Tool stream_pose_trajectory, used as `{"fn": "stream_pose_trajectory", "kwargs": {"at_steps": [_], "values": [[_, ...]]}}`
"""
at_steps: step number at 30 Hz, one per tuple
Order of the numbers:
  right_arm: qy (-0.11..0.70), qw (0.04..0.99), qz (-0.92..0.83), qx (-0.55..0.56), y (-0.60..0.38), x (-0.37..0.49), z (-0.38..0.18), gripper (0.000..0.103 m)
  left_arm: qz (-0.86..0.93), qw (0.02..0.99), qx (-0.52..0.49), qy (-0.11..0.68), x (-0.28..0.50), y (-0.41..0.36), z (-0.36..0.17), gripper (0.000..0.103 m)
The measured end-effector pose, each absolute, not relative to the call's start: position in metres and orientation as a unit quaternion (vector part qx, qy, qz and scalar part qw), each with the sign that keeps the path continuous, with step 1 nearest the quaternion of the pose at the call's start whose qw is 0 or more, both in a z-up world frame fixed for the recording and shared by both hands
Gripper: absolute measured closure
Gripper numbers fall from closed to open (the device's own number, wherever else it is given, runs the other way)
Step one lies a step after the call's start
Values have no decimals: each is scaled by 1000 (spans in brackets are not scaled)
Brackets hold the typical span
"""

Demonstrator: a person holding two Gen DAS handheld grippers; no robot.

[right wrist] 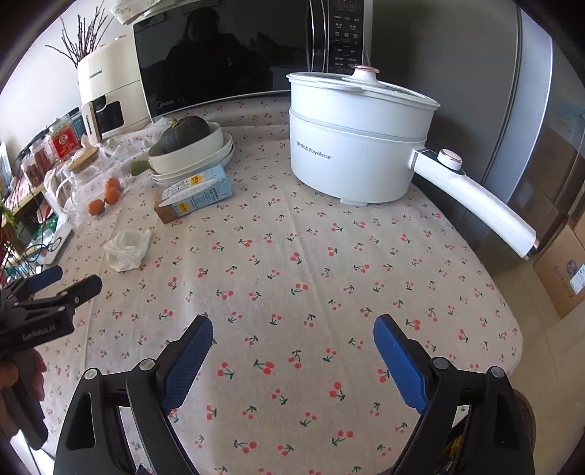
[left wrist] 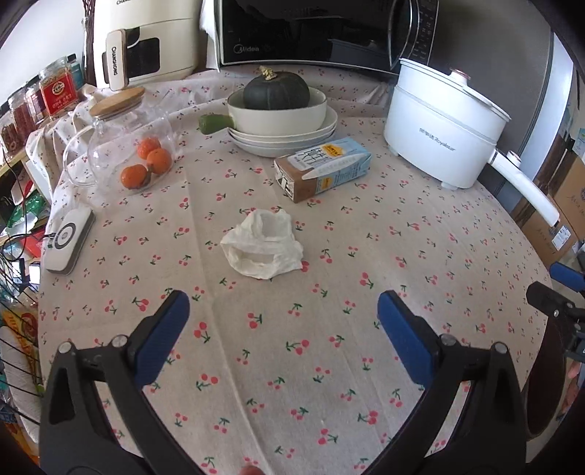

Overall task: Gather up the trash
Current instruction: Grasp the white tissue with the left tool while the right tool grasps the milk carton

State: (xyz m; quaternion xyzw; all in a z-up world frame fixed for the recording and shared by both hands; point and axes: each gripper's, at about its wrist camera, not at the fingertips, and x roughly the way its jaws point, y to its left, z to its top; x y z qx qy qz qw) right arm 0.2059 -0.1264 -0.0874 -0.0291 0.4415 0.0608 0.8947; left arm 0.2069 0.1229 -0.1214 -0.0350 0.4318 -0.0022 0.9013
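A crumpled white tissue (left wrist: pixel 262 245) lies on the cherry-print tablecloth (left wrist: pixel 292 365), straight ahead of my left gripper (left wrist: pixel 283 301), which is open and empty a short way in front of it. A blue and brown milk carton (left wrist: pixel 323 172) lies on its side just beyond the tissue. My right gripper (right wrist: pixel 292 325) is open and empty over bare cloth at the table's right part. In the right wrist view the tissue (right wrist: pixel 127 249) and the carton (right wrist: pixel 195 197) are far to the left, and the left gripper (right wrist: pixel 69 279) shows at the left edge.
A white electric pot (left wrist: pixel 444 128) with a long handle stands at the back right. Stacked white dishes (left wrist: pixel 283 126) hold a dark green squash (left wrist: pixel 276 91). A glass jar (left wrist: pixel 128 146) with oranges, a white remote-like device (left wrist: pixel 67 241), a microwave (left wrist: pixel 310 33) and an air fryer (left wrist: pixel 142 40) stand nearby.
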Motion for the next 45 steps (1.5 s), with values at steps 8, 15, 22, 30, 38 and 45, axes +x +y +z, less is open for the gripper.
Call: {"fn": "stream_pose_trajectory", "kwargs": {"at_steps": [8,15,22,30,38,45], "values": [[457,887,59,-28,-115,259,-115,12,0,890,-71,451,264,134,-164,11],[454,885,95,-31,-65,300,-122,5,-16,897,-37,440,269,144,-168,73],[405,892,175,-98,2,331,-124,0,-34,894,-45,445,264,168,-159,92],[459,878,133,10,36,385,-131,0,-2,899,-59,434,262,201,-152,92],[458,885,61,56,62,412,-146,0,16,896,-68,438,258,224,-161,92],[468,883,-19,28,75,422,-157,0,17,896,-72,438,257,229,-164,92]]}}
